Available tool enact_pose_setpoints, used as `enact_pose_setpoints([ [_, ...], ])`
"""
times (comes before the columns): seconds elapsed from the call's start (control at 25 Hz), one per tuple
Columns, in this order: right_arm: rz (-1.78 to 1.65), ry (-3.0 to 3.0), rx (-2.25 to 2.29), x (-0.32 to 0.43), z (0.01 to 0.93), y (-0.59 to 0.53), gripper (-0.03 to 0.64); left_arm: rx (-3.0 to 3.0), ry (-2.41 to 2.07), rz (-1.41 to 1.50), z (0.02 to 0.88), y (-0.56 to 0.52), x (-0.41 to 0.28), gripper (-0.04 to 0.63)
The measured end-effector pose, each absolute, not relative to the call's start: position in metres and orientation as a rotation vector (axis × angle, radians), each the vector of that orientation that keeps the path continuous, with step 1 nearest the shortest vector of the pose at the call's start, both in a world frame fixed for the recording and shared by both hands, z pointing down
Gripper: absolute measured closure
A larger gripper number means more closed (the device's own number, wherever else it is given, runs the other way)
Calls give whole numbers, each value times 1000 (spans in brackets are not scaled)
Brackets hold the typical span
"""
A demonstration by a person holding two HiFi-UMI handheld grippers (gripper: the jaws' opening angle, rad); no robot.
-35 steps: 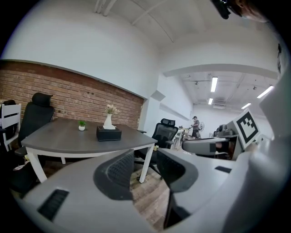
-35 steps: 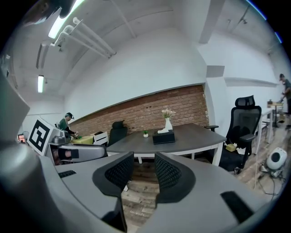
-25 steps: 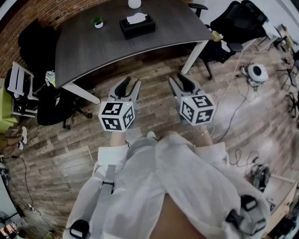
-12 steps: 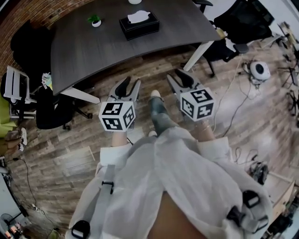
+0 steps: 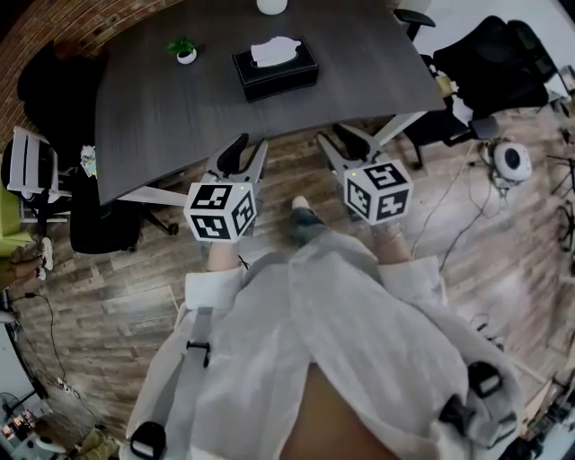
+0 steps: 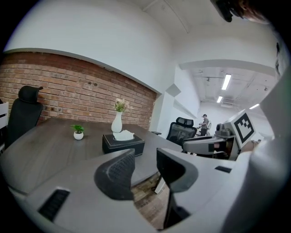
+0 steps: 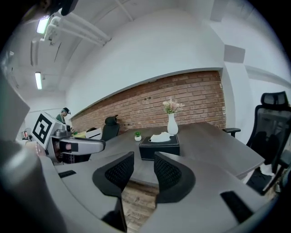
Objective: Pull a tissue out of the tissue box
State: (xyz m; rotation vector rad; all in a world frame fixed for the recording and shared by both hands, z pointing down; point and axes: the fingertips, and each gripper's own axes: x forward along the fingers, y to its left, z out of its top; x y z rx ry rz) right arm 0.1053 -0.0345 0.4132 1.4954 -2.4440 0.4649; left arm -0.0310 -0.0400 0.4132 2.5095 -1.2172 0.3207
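A black tissue box (image 5: pixel 275 70) stands on the dark grey table (image 5: pixel 162 108), a white tissue (image 5: pixel 274 51) poking from its top. The same box (image 6: pixel 123 143) (image 7: pixel 159 146) appears ahead in both gripper views. My left gripper (image 5: pixel 246 149) is held over the floor at the table's near edge, open, with nothing between its jaws. My right gripper (image 5: pixel 341 142) is level with it to the right, also open and holding nothing. Both are well short of the box.
A small potted plant (image 5: pixel 185 50) and a white vase (image 5: pixel 272 5) stand on the table near the box. Black office chairs (image 5: pixel 103 225) sit at the left and back right (image 5: pixel 490 76). A white table leg (image 5: pixel 400 128) slants down near my right gripper. Cables lie on the wooden floor (image 5: pixel 467 198).
Both grippers have moved forward toward the table, from mid-floor to its near edge. The box now looks nearer. The jaws have kept the same gap.
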Motion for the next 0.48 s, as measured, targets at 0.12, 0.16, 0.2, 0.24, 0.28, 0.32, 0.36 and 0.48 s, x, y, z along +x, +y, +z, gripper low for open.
enact_pose_setpoints([
  [0.12,470,-2495,1471,112,407,-78,499,2513,-1248,308,405,-82,-20,459],
  [0.16,463,-2509,1461,113,404,-93,499,2513,-1257,307,402,-96,-18,459],
  [0.2,453,-2520,1452,115,401,-108,499,2512,-1266,307,400,-110,-16,459],
  [0.24,444,-2528,1444,116,398,-122,499,2511,-1275,307,398,-124,-13,459],
  [0.28,436,-2533,1435,118,396,-136,499,2506,-1285,305,397,-136,-12,459],
  [0.32,429,-2538,1426,119,395,-149,499,2499,-1298,302,396,-148,-11,459],
  [0.36,423,-2545,1416,120,394,-160,499,2491,-1310,298,396,-158,-10,459],
  [0.48,415,-2556,1382,126,396,-185,499,2465,-1342,309,398,-180,-6,459],
])
